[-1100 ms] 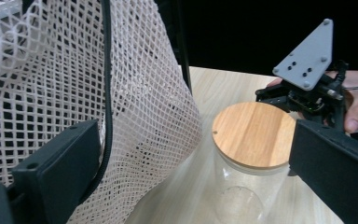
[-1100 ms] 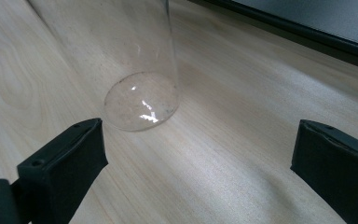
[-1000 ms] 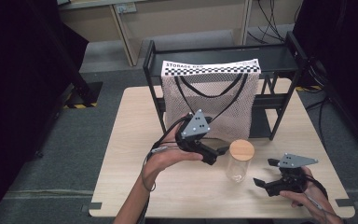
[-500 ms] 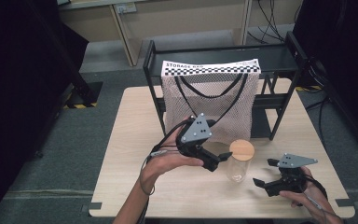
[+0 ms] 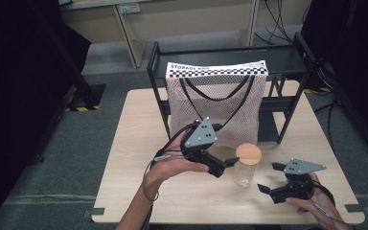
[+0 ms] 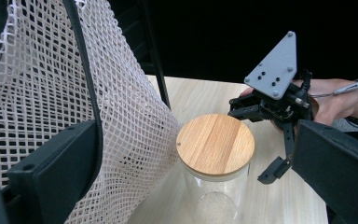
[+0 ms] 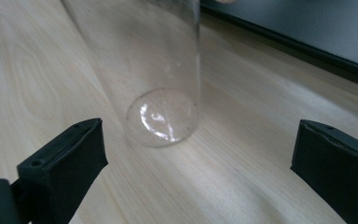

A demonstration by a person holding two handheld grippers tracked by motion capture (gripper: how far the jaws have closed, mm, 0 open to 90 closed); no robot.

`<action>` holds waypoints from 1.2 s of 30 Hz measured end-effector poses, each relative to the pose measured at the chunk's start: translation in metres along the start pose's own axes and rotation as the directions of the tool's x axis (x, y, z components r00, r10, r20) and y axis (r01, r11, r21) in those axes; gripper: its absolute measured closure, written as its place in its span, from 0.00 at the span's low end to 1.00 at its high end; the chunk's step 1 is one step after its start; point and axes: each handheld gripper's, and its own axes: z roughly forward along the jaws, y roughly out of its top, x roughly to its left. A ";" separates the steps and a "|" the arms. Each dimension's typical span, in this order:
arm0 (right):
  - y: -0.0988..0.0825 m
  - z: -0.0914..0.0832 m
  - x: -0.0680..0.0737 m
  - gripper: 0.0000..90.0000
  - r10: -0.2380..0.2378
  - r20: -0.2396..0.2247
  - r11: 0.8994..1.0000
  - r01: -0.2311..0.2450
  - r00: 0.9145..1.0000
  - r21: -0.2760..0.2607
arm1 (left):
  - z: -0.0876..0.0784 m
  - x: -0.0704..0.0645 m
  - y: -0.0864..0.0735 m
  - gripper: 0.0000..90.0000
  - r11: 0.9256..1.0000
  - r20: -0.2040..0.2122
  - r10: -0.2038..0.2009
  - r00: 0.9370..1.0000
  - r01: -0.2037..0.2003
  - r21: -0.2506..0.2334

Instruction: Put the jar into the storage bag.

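With its fingers spread wide, the left gripper should settle squarely around the clear glass jar with the round wooden lid standing mid-bench before closing, while the equally wide right gripper waits nearby.

Even overhead light, dark surroundings, soft focus
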 end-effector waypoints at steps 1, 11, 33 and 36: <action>0.001 0.000 0.002 0.03 -0.004 -0.003 1.000 0.004 1.000 -0.005 | 0.000 0.000 0.000 0.01 1.000 0.000 0.000 1.000 0.000 -0.001; 0.004 0.007 0.014 0.04 -0.034 -0.013 0.998 0.033 0.999 -0.045 | 0.000 -0.001 0.000 0.01 1.000 -0.002 0.001 1.000 -0.001 0.001; 0.008 0.034 0.026 0.13 -0.017 -0.015 0.982 0.014 1.000 -0.188 | 0.002 -0.001 -0.001 0.00 1.000 -0.001 0.001 1.000 -0.001 0.001; 0.009 0.035 0.027 0.15 -0.019 -0.013 0.979 0.016 1.000 -0.204 | 0.002 -0.001 -0.001 0.00 1.000 0.001 0.002 1.000 -0.002 0.001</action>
